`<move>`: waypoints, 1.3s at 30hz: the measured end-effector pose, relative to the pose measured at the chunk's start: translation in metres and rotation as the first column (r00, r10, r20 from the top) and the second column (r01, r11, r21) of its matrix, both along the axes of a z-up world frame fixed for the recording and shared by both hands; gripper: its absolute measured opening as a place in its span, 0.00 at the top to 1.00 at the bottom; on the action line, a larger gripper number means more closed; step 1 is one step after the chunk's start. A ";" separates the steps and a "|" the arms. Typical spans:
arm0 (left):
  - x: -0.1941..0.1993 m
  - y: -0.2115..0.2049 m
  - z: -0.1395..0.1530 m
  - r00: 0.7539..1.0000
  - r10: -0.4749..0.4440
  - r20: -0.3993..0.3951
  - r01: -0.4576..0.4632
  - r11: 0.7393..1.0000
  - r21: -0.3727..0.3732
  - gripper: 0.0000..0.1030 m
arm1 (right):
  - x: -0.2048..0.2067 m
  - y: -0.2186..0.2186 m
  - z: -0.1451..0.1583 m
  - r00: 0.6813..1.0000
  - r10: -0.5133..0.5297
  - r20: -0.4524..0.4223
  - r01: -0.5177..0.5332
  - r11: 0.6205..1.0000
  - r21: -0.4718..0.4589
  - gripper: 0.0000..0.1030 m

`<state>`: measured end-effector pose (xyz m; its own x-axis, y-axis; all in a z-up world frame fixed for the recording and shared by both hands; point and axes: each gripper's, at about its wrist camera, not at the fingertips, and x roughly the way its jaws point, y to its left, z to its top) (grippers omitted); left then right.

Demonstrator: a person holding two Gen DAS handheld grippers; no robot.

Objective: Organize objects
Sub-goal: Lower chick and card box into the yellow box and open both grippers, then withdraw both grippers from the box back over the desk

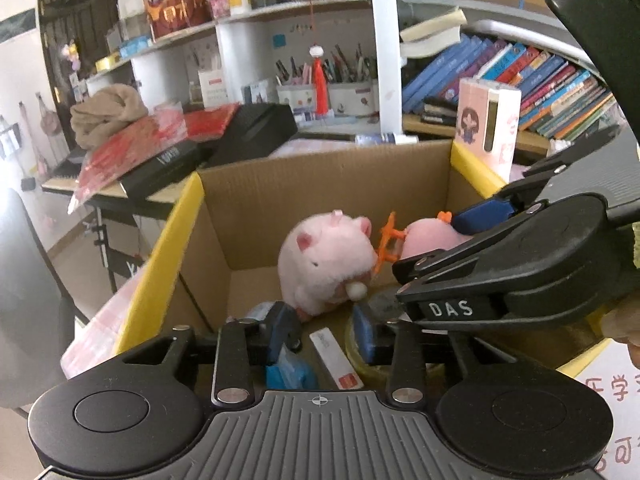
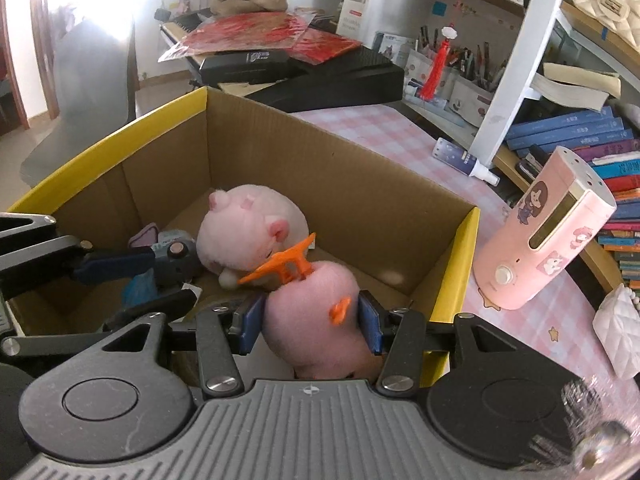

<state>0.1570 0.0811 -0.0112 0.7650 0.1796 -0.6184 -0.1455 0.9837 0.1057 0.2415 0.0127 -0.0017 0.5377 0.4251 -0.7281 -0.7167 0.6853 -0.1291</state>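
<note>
- Left gripper (image 1: 326,336): matte black plastic body with a grey ribbed centre plate (image 1: 320,436) bearing a small white crosshair mark.
- Either side of that plate, two round black housings with circular caps; above it, black linkage bars fixed by silver screws.
- Blue rectangular finger pads (image 1: 364,334) tip the black arms.
- Right gripper (image 2: 310,322): same black-and-grey build, same blue pads; white letters "DAS" (image 1: 450,309) on its side.

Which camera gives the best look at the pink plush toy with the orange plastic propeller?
The right wrist view: the pink plush toy with the orange plastic propeller sits centred, clamped between the right gripper fingers over the yellow-edged cardboard box. The left wrist view shows only part of it, hidden behind the right gripper's body.
</note>
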 end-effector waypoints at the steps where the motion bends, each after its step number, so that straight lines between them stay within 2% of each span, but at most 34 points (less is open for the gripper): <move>1: -0.002 0.001 0.003 1.000 0.000 0.011 0.000 1.000 0.000 0.58 | -0.001 -0.002 0.002 1.000 -0.012 0.004 0.012 1.000 0.014 0.48; 3: -0.008 0.001 0.009 0.999 0.002 0.034 -0.001 1.000 -0.005 0.52 | -0.003 -0.008 0.008 0.999 -0.033 0.008 0.033 0.998 0.048 0.46; 6: -0.018 0.002 0.020 0.997 -0.001 0.072 0.002 1.000 -0.014 0.49 | -0.008 -0.017 0.019 0.998 -0.064 0.021 0.062 0.994 0.088 0.44; 8: -0.027 0.003 0.028 0.995 0.001 0.098 0.000 1.000 -0.017 0.38 | -0.015 -0.025 0.027 0.996 -0.087 0.031 0.083 0.990 0.117 0.44; 10: -0.037 0.004 0.036 0.991 0.010 0.134 -0.007 1.000 -0.023 0.32 | -0.022 -0.034 0.036 0.992 -0.119 0.040 0.112 0.982 0.149 0.42; 13: -0.050 0.007 0.048 0.985 0.022 0.172 -0.016 0.999 -0.039 0.24 | -0.034 -0.049 0.050 0.982 -0.182 0.057 0.167 0.965 0.201 0.39; 18: -0.071 0.010 0.061 0.976 0.040 0.215 -0.026 0.997 -0.068 0.15 | -0.062 -0.074 0.068 0.952 -0.293 0.091 0.258 0.926 0.275 0.33; 22: -0.091 0.011 0.063 0.974 0.044 0.222 -0.027 0.997 -0.079 0.06 | -0.089 -0.095 0.074 0.913 -0.393 0.107 0.345 0.885 0.311 0.27; 30: -0.128 0.003 0.054 0.981 0.003 0.195 0.011 0.998 -0.069 0.02 | -0.149 -0.127 0.066 0.812 -0.572 0.115 0.514 0.795 0.322 0.15; 36: -0.152 -0.010 0.044 0.988 -0.039 0.152 0.052 0.996 -0.077 0.01 | -0.197 -0.140 0.049 0.748 -0.650 0.130 0.597 0.746 0.294 0.05; 39: -0.164 -0.015 0.039 0.989 -0.057 0.138 0.070 0.993 -0.092 0.01 | -0.220 -0.144 0.039 0.704 -0.695 0.149 0.644 0.713 0.279 0.00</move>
